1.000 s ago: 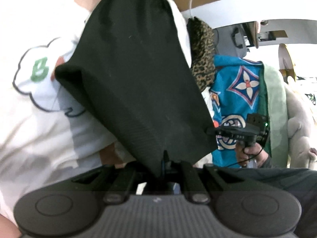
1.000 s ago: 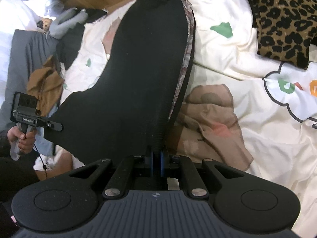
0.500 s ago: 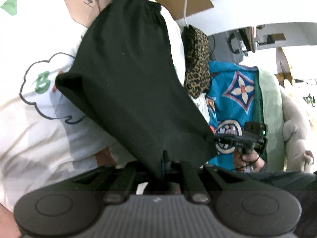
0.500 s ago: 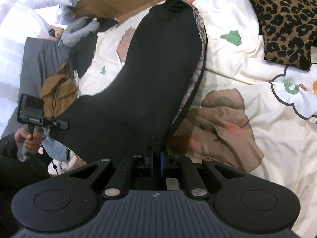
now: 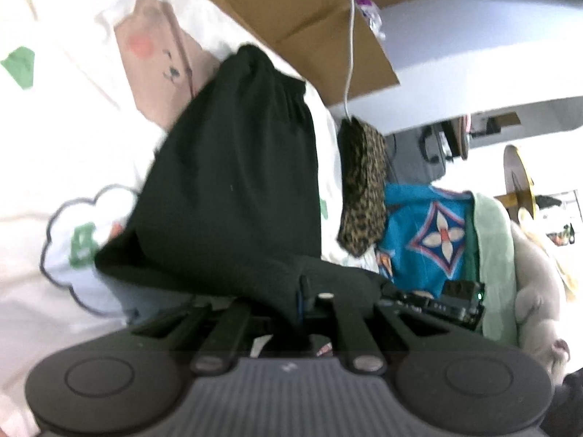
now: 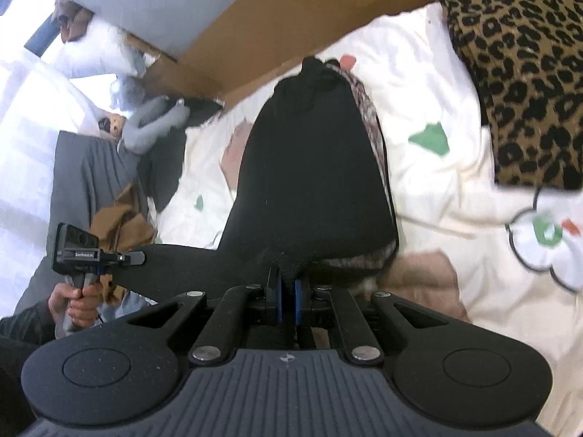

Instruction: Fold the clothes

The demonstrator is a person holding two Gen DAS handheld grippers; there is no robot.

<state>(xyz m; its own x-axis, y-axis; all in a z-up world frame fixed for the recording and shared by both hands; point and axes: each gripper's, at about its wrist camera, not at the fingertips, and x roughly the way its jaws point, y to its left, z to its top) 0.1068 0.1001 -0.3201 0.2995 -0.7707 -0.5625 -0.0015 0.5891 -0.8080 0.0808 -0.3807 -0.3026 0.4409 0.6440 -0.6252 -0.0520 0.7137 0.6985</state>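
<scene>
A black garment with a gathered waistband at its far end lies on the bed, its near edge lifted. My left gripper is shut on that edge. In the right wrist view the same garment shows a patterned layer along its right side, and my right gripper is shut on the near edge. Each view catches the other tool: the right gripper pinches the hem at the right, and the left gripper, held by a hand, pinches it at the left.
The white bed sheet has cartoon prints. A leopard-print cloth lies at the right, and a cardboard box stands beyond the garment. A brown garment and a grey plush lie at the left. A blue patterned cloth lies past the leopard cloth.
Both grippers have carried the black garment's near edge forward toward its waistband and tipped upward. The garment looks shorter and flatter on the bed. Both stay shut on the cloth.
</scene>
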